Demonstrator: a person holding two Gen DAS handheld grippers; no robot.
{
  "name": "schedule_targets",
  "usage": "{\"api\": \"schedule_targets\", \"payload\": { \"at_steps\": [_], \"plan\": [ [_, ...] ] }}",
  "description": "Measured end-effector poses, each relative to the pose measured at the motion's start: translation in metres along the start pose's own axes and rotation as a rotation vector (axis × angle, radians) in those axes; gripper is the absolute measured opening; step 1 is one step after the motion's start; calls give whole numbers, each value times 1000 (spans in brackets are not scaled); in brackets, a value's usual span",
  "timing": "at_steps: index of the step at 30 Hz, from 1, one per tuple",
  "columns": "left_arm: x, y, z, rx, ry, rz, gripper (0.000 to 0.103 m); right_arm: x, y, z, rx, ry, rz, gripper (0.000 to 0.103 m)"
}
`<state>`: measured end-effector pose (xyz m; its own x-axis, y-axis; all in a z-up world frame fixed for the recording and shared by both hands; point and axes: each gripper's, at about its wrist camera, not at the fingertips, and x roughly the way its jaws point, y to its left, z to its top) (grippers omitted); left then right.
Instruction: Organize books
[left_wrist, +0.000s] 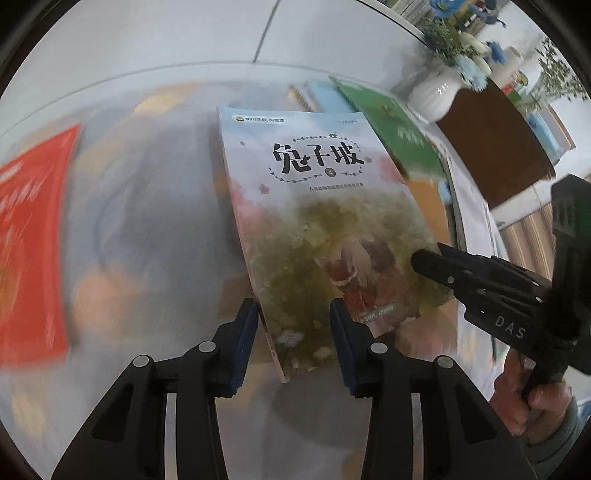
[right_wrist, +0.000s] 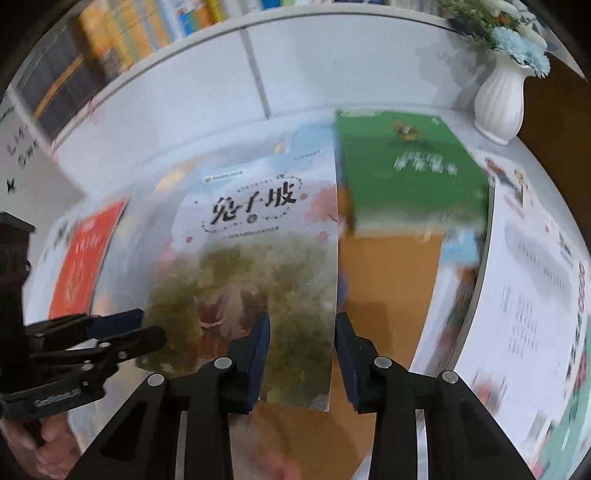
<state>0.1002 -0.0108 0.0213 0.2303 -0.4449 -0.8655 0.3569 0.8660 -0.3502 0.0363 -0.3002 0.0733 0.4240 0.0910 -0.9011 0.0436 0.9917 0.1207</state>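
Nearest, in the left wrist view: left gripper, blue-padded and black-framed, nipping the near spine corner of a thin paperback book with a pale blue and green painted cover. Looks spread in its own view, yet shows from the other camera as clamped on the book's left edge. Same on the other side: right gripper pinching the near right edge, with a hand wrapped round its grip.

Held clear of the white tabletop, cover up, slightly bowed. Long axis running straight away from both sets of jaws, black title at the far end. Gripped near its bottom edge only, one hand at each side, neither nearer than the other. Likely needs both hands to travel together, or risks twisting.

Beyond, lying flat: one red book to the left, one green book to the right, one light blue spiral-bound notebook behind. Also one large white printed sheet at far right.

Farthest: one white ribbed vase of blue flowers, and a blurred row of shelved books, too smeared to count.
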Motion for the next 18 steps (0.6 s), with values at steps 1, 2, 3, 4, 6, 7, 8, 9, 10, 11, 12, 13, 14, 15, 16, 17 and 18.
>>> {"api": "schedule_targets", "payload": {
  "at_steps": [1, 2, 3, 4, 6, 7, 8, 9, 10, 11, 12, 13, 14, 15, 16, 17, 18],
  "plan": [
    [-9, 5, -18, -5, 3, 10, 36, -1, 6, -15, 3, 24, 19, 35],
    [-15, 9, -30, -11, 7, 14, 36, -3, 11, -26, 2, 42, 38, 35],
    [-24, 15, -50, -28, 16, 16, 36, -5, 19, -40, -8, 64, 60, 35],
    [-32, 22, -69, -50, 22, 17, 36, -8, 29, -59, -31, 86, 82, 35],
    [-43, 36, -96, -96, 32, 12, 36, -12, 45, -88, -87, 112, 99, 35],
    [-46, 42, -107, -120, 38, 3, 36, -13, 55, -107, -124, 129, 103, 35],
    [-49, 48, -118, -144, 37, -1, 36, -13, 60, -120, -137, 137, 102, 35],
    [-52, 52, -127, -164, 26, 10, 36, -14, 62, -130, -135, 133, 96, 35],
    [-56, 54, -134, -181, 13, 26, 36, -19, 64, -138, -128, 119, 89, 35],
    [-57, 55, -136, -190, 7, 35, 36, -20, 65, -140, -124, 123, 88, 35],
    [-58, 55, -140, -200, 1, 44, 36, -22, 65, -141, -116, 128, 83, 36],
    [-57, 54, -141, -203, -2, 42, 36, -23, 64, -141, -105, 130, 80, 37],
    [-56, 54, -143, -205, -5, 38, 36, -23, 61, -141, -88, 137, 84, 38],
    [-54, 51, -142, -204, -12, 37, 36, -22, 57, -140, -72, 146, 91, 38],
    [-52, 48, -140, -197, -18, 33, 36, -22, 55, -138, -60, 147, 96, 38],
    [-51, 47, -140, -194, -20, 24, 36, -24, 54, -140, -50, 144, 99, 38],
    [-49, 46, -137, -196, -21, -7, 37, -25, 54, -142, -42, 143, 102, 38]
  ]
}}
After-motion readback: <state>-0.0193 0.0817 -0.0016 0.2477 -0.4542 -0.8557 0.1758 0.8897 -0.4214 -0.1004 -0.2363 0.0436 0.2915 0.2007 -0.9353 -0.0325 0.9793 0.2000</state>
